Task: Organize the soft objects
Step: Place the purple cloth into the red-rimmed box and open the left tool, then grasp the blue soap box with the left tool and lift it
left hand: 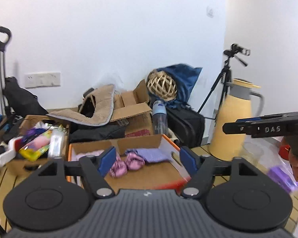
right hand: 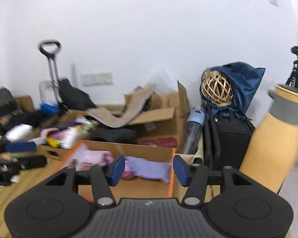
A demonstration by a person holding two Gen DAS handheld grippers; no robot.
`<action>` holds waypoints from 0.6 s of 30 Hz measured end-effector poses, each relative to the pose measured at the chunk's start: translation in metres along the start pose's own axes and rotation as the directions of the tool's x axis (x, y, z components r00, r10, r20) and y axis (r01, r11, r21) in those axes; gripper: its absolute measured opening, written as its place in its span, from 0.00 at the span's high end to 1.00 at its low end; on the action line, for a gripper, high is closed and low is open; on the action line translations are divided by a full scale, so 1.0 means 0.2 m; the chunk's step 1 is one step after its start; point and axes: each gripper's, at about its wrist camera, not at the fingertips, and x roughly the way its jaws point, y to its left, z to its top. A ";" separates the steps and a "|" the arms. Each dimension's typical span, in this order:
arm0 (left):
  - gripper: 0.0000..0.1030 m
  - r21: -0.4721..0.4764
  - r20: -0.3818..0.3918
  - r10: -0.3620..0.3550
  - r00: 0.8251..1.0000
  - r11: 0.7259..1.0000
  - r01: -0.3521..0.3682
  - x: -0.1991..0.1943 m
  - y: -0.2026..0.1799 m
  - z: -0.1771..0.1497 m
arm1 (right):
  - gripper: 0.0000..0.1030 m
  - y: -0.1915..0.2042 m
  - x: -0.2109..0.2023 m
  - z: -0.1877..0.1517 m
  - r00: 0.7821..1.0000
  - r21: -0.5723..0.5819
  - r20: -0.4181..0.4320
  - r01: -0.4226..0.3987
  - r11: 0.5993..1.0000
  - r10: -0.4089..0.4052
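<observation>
Left wrist view: left gripper (left hand: 147, 161) is spread wide w/ nothing in it, above the orange-edged box (left hand: 169, 143) holding the pink bundle (left hand: 127, 163) and lilac cloth (left hand: 152, 154); risk is a pad catching the thin cardboard wall on descent and shoving the box across the slatted wooden desk (left hand: 4, 180), toward the tall yellow jug (left hand: 235, 119) nearby. Right wrist view: right gripper (right hand: 148, 170) is also wide and empty, over the box's right wall; view is blurred, so probably moving, and a sweep could clip that wall. Room: white wall, cluttered cartons, tripod (right hand: 296, 67).

Left tool (left hand: 147, 159) – black plastic, blue pads (left hand: 107, 159), silver screws, ribbed grey housing.
</observation>
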 end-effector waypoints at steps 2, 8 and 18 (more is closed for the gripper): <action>0.22 0.023 0.043 0.000 0.999 1.000 -0.001 -0.20 -0.05 -0.13 | 0.45 0.05 -0.20 -0.14 0.999 0.014 0.040 -0.024 1.000 0.023; 0.08 0.068 0.187 0.035 0.982 0.997 -0.048 -0.77 -0.20 -0.57 | 0.33 0.23 -0.77 -0.62 0.989 0.022 0.135 -0.066 0.998 0.062; 0.04 -0.012 0.125 0.244 0.962 0.969 -0.245 -1.01 -0.19 -0.95 | 0.15 0.52 -1.11 -1.16 0.985 -0.005 0.169 -0.046 0.999 0.046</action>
